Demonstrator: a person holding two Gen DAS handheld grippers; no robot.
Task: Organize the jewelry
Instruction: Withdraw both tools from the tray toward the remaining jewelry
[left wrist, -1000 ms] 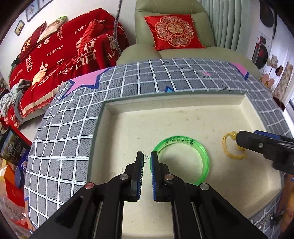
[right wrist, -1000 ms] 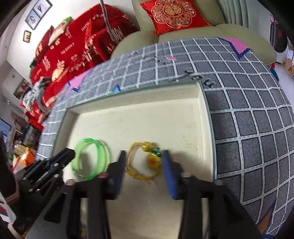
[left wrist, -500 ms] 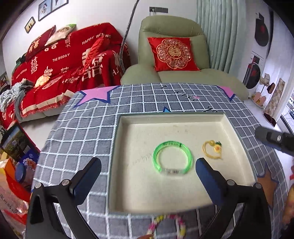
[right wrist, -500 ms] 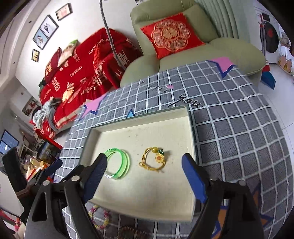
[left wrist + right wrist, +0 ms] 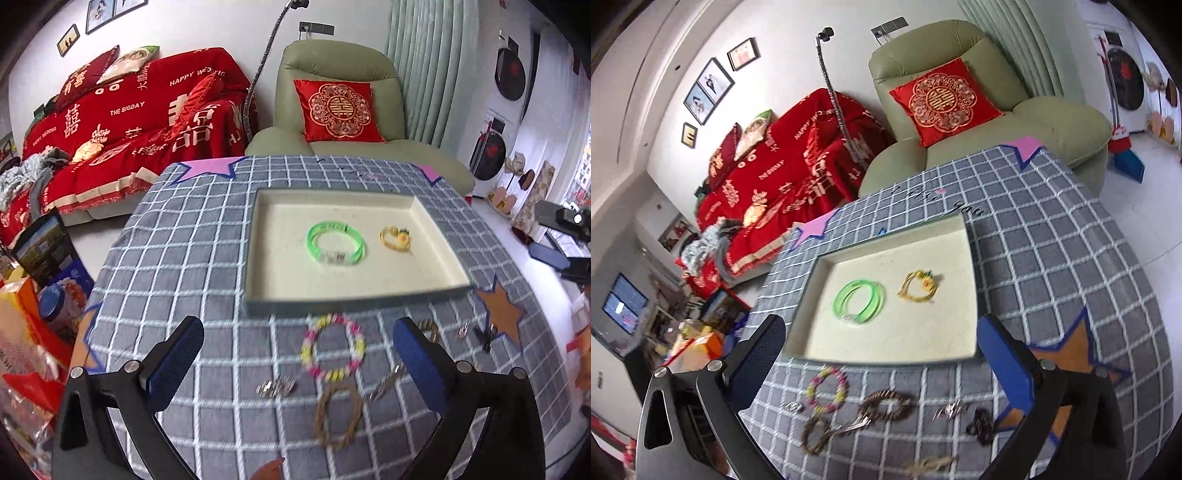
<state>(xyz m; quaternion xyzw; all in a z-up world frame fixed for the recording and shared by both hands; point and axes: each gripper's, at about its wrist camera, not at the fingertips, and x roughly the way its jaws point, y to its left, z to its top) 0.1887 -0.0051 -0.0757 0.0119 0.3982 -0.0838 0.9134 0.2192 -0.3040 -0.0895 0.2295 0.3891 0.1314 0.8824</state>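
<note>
Nearest me, before the tray (image 5: 354, 297), my left gripper (image 5: 297, 360) hangs wide, empty; my right gripper (image 5: 881, 360) is opening, empty. Beaded bracelet (image 5: 332, 349) and what looks like a rope bracelet (image 5: 338, 419) lie on the table (image 5: 177, 266). Inside the tray: green bangle (image 5: 336, 242), yellow bracelet (image 5: 396, 238).

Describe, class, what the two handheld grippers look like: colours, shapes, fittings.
Each gripper, left and right, has a black angular frame with triangular cut-outs, silver round bolts at the joints, and two flat fingers faced with textured blue pads. No cables or sleeves show.
</note>
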